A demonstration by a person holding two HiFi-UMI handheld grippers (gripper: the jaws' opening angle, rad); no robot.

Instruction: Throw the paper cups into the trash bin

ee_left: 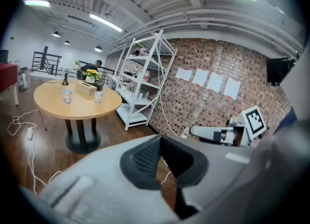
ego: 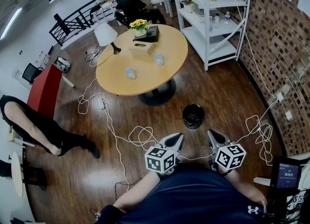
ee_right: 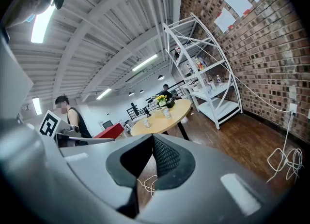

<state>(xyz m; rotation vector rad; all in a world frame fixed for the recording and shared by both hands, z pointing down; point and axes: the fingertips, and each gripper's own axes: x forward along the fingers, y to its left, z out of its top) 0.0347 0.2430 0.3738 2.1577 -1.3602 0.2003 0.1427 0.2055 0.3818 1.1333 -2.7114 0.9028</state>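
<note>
The round wooden surface [ego: 145,75] stands ahead of the person and off to the left, well apart from both grippers. It carries a lamp [ego: 106,35], a vase of yellow flowers [ego: 139,24], a tissue box [ego: 141,48] and the two paper cups.

The black trash bin [ego: 193,115] sits on the floor beside the surface's pedestal, between the surface and the grippers and roughly in line with the gap between them. Its inside shows only dark, so whether it holds anything cannot be told.

The left gripper [ego: 178,136] and the right gripper [ego: 211,133] hang close to the person's body, each with its jaws closed together on nothing.

The near cup [ego: 130,73] and the far cup [ego: 159,59] stand upright and apart on the surface, their long axes vertical. Their contents cannot be made out. Both lie forward and to the left, so the left gripper looks the nearer one. Neither cup has yet been picked up.
</note>
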